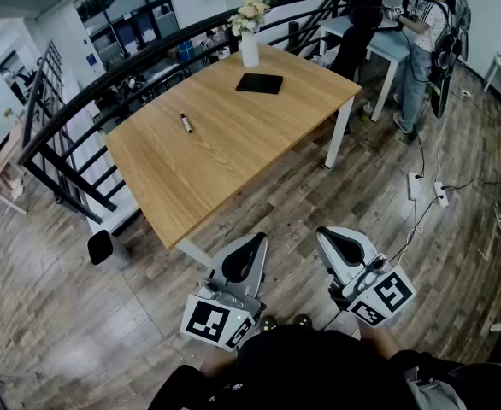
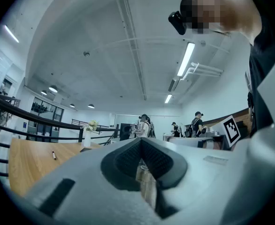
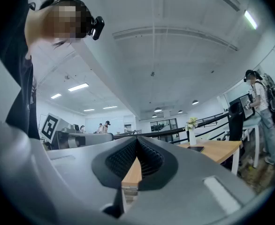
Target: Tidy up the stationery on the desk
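- Left gripper [image 1: 255, 241], in the head view, is clenched and holds nothing. It hangs over the wood floor [image 1: 79, 331], near the table's near corner.
- Right gripper [image 1: 329, 234] sits just beside it, also closed and empty, with both marker cubes nearest the person.
- On the wooden table [image 1: 233, 152], a marker pen [image 1: 185, 123] lies alone towards the left. A black notebook [image 1: 259, 83] lies far right of it, and a white vase of flowers [image 1: 250, 48] stands at the far edge.
- Beyond the table's left and far sides runs a black railing [image 1: 79, 101]. A person [image 1: 421, 41] stands at another desk far right, and a power strip [image 1: 414, 185] lies on the floor.
- From the left gripper view, the jaws meet with nothing between them. The marker pen [image 2: 54, 155] and vase [image 2: 87, 138] show far left on the table [image 2: 27, 161].
- From the right gripper view, the jaws are pressed together and empty. The vase [image 3: 191, 136] and notebook [image 3: 196, 149] lie to the right, well apart from them.
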Demonstrator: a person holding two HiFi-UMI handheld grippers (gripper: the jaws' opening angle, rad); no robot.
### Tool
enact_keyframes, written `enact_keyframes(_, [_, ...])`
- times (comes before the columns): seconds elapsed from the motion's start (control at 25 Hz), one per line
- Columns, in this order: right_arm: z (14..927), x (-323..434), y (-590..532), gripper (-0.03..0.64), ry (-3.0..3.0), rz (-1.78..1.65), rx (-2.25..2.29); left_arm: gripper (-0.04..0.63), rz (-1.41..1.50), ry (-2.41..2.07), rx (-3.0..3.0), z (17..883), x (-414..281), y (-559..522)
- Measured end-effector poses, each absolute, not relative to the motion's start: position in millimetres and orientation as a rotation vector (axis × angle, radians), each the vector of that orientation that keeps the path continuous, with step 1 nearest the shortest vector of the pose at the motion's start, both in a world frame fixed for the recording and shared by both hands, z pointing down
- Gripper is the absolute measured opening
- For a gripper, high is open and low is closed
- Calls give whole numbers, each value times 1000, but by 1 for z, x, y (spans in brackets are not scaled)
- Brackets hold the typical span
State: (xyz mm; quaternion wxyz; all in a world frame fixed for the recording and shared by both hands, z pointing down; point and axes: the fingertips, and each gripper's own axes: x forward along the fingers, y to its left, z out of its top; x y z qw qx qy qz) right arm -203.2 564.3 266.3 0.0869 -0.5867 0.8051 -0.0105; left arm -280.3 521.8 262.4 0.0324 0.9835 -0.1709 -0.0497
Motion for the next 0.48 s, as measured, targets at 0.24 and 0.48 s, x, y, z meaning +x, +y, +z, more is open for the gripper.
enact_keyframes(0.24, [268, -212, 563, 3, 2395, -44, -1756, -9, -134, -524, 3028, 266, -287, 521])
enact_keyframes(0.48, [271, -210, 566, 3, 2350, -70, -1780, -9, -125, -508, 3016, 270, -291, 520])
